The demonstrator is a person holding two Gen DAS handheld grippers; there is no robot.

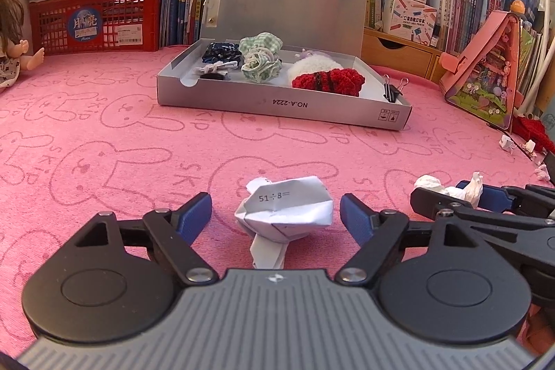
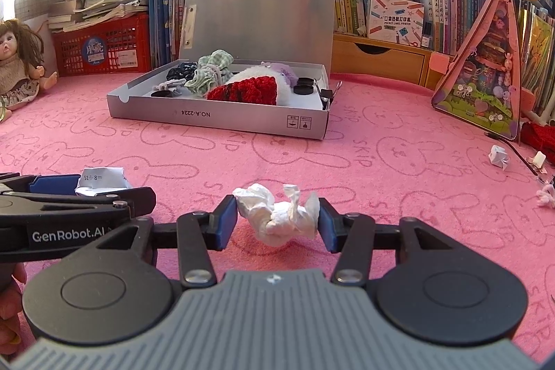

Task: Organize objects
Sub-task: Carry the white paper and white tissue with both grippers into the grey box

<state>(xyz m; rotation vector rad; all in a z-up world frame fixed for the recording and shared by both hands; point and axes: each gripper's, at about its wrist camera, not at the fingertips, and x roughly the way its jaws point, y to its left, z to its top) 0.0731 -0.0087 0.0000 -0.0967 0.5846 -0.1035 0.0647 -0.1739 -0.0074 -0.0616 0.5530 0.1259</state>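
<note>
**Now two paper wads, two tools**

Left tool (image 1: 275, 214) stands spread around a folded white paper wad printed with a sum (image 1: 284, 208), apparently not touching it. Right tool (image 2: 277, 217) pinches a crumpled white tissue wad (image 2: 281, 217). Both wads sit on the pink rabbit-print worktop (image 1: 104, 144).

surface: pink rabbit-print cloth (image 1: 104, 134) | on it: grey box (image 1: 277, 103), folded paper (image 1: 288, 210), crumpled tissue (image 2: 277, 214)

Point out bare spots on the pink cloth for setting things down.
Free: the wide strip between the silver box and the folded paper; also left, toward the red crate. Crowded: the right edge near the scraps.
</note>
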